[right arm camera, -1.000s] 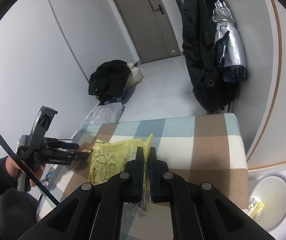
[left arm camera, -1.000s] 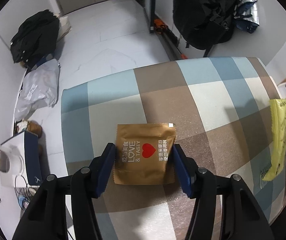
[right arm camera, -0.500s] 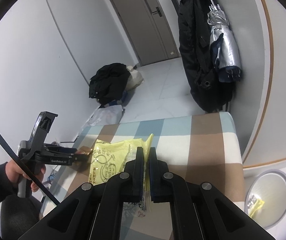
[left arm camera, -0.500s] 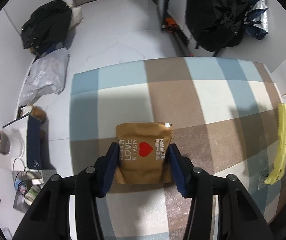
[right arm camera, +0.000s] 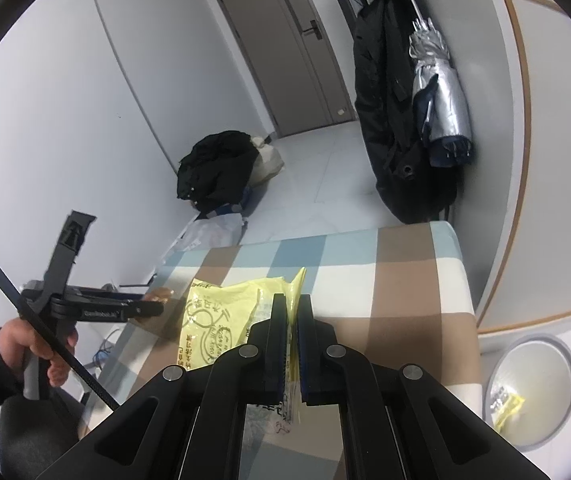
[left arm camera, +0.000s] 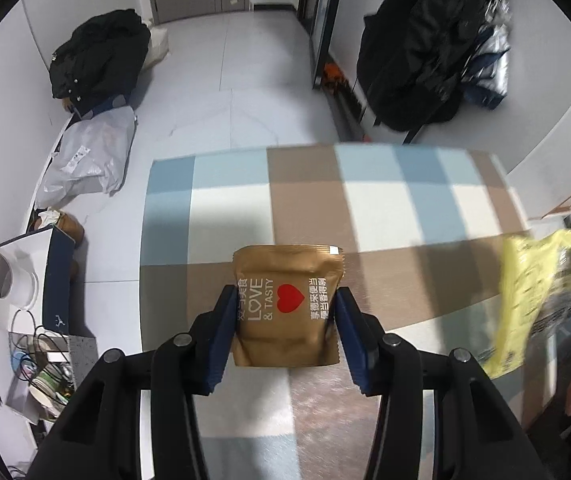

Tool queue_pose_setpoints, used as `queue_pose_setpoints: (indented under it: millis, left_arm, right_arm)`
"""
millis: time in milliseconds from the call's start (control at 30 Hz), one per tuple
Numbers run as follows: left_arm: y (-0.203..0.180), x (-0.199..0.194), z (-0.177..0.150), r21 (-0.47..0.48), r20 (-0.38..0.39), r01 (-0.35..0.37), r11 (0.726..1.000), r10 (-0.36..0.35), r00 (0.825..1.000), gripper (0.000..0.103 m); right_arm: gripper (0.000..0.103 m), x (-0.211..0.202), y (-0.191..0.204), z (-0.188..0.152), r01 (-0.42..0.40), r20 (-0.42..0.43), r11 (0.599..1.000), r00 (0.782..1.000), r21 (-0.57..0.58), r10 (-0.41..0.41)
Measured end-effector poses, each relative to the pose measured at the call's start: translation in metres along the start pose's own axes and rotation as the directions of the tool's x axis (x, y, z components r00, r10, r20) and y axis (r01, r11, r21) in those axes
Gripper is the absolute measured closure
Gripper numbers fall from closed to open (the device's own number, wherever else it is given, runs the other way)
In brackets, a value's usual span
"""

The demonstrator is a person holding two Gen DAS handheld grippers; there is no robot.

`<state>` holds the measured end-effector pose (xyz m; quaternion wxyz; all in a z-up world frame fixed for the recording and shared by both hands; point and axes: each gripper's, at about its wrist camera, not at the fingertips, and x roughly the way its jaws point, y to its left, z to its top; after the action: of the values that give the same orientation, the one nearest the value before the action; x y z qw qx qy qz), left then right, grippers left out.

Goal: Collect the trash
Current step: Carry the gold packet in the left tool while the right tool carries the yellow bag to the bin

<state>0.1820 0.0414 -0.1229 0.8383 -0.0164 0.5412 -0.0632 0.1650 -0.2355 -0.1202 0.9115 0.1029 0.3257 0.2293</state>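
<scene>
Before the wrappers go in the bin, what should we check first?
1. Left tool pinches the brown packet on both sides: ok.
2. Packet is lifted off the checkered table: cannot tell.
3. Right tool is shut on the yellow wrapper: ok.
4. Grey bin is open on the floor beside the table: ok.
5. Bin has room; only a yellow scrap lies inside: ok.

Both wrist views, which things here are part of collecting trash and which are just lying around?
Job:
- brown packet, in left gripper
- yellow wrapper, in right gripper
- bin

Lying about:
- black coat
- umbrella
- clothes pile
- white bag
</scene>
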Motion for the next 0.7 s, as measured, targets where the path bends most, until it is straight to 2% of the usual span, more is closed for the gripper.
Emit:
queue_pose_setpoints:
  millis: [167, 333, 567, 700]
  left_arm:
    - [-0.012, -0.032, -0.004, -0.009, 0.097, 0.016, 1.000, -0.015, 0.995, 0.059]
    - [-0.030, -0.061, -0.010, 0.010, 0.167, 0.017, 1.000, -0.019, 0.986, 0.059]
    - [-0.050, -0.100, -0.016, 0.026, 0.255, 0.086, 0.996, -0.090, 0.963, 0.059]
    - [-0.067, -0.123, -0.020, 0.048, 0.313, 0.122, 0.991, -0.131, 0.940, 0.059]
  right_arm:
    - [0.099, -0.016, 0.007, -0.001, -0.013, 0.010, 1.000, 1.000, -0.006, 0.013]
    - [0.099, -0.033, 0.015, 0.003, 0.011, 0.031, 1.000, 0.999, -0.023, -0.010]
    - [0.099, -0.070, 0.005, 0.005, 0.055, 0.056, 0.998, 0.997, 0.026, -0.056]
    - [0.099, -0.096, -0.003, 0.008, 0.087, 0.079, 0.995, 0.993, 0.054, -0.091]
